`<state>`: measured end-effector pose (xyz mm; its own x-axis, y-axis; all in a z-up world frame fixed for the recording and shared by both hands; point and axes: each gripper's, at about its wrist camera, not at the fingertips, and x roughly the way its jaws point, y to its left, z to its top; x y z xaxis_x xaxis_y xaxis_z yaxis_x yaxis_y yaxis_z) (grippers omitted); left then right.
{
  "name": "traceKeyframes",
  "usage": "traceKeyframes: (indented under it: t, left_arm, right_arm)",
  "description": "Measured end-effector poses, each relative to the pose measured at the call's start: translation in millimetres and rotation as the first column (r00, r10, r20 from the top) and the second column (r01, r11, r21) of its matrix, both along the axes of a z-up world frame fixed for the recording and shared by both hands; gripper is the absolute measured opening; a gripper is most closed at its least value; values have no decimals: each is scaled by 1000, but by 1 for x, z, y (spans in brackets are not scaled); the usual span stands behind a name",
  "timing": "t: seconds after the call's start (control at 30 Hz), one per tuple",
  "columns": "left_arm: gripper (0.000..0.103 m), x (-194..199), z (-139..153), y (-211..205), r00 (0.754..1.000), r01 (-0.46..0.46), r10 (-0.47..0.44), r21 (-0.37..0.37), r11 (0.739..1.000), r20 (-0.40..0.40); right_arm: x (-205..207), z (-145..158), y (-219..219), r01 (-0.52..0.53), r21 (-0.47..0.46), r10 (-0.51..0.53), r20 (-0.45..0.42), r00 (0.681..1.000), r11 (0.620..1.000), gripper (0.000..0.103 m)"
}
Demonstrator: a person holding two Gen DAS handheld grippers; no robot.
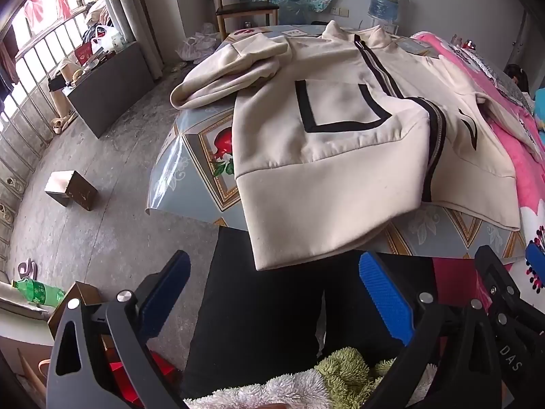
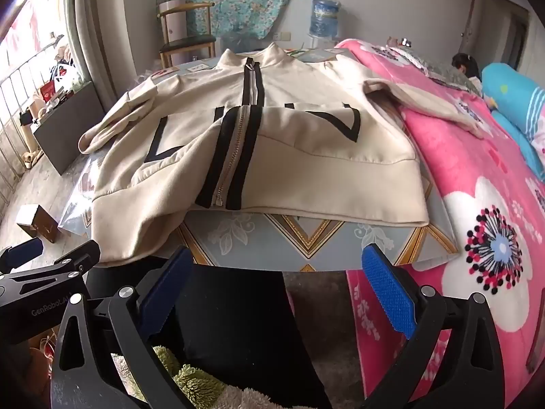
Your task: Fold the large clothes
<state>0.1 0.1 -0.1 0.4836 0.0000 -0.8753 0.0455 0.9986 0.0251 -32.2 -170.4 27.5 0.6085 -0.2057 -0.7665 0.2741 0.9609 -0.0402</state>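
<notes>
Your cream zip-up jacket with black trim (image 2: 272, 143) is spread across the patterned blue tabletop (image 2: 306, 238), its near-left hem hanging off the edge. Both your left tongs (image 1: 274, 289) and right tongs (image 2: 277, 284) are spread apart, holding nothing, near that edge. A pink floral blanket (image 2: 477, 187) lies to the right.

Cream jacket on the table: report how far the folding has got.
Done: the cream jacket lies front-up on the table, zipped, with its left sleeve bunched beside it; the bottom hem hangs over the near edge.
In hand: nothing. The left gripper and right gripper are short of the hem, jaws open and empty.
Left: fold both sleeves in, including the right sleeve draped on the pink blanket, then fold the body.
</notes>
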Motion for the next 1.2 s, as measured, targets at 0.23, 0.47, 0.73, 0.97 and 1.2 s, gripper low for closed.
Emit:
traceKeyframes:
  t: [0.23,0.47,0.73,0.97,1.2]
  left_arm:
    - [98,1,0,2,1000,-13,13,-3,1000,1]
    - [98,0,2,3,1000,-12,13,-9,1000,4]
    - [98,1,-2,5,1000,-8,8,-15,1000,1]
    - [98,2,-3,6,1000,-7,7,-17,1000,0]
    - [98,2,-2,6,1000,-7,7,-16,1000,3]
  right_arm:
    - [1,-2,-2,-2,-3,2,10,1000,1000,96]
    - [0,-1,0,-5,-5,5,4,1000,1000,96]
    - [3,-1,1,-8,-9,8,0,1000,1000,96]
    - [2,0,0,-2,-14,2,5,1000,1000,96]
    - [1,0,-1,0,-13,0,7,1000,1000,96]
